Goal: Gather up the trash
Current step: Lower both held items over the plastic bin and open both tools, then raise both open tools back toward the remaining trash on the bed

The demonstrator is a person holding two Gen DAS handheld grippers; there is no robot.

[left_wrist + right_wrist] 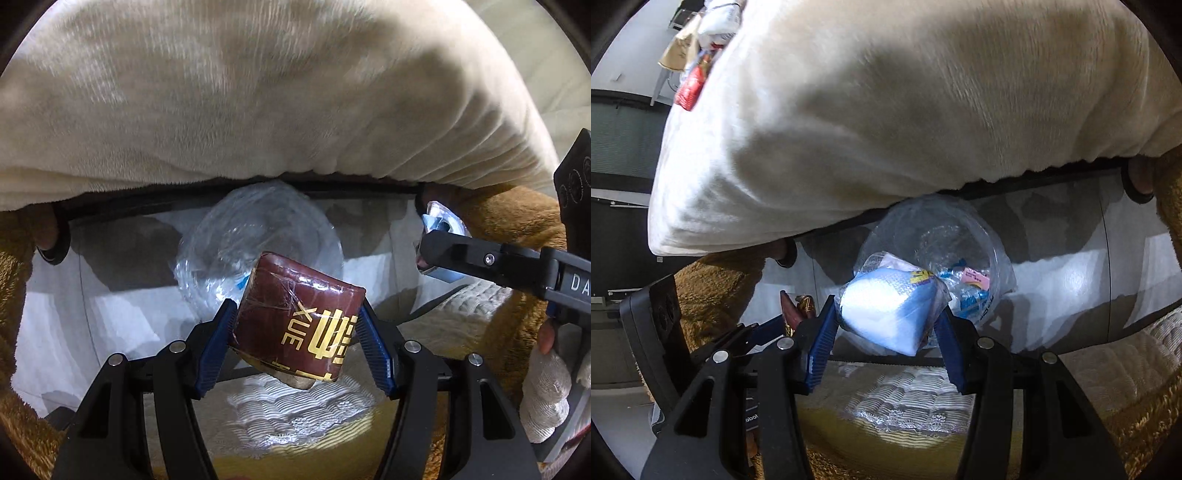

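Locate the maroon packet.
The maroon packet sits centre of the left wrist view, clamped in the left gripper, just before the clear plastic bag.

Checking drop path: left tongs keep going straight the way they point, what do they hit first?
Likely the clear plastic bag, directly beyond the maroon packet clamped in the left tongs. Depth is unclear; the cream blanket hangs just above.

Maroon packet (299, 317): "XUE"; right tool (436, 254): "DA".
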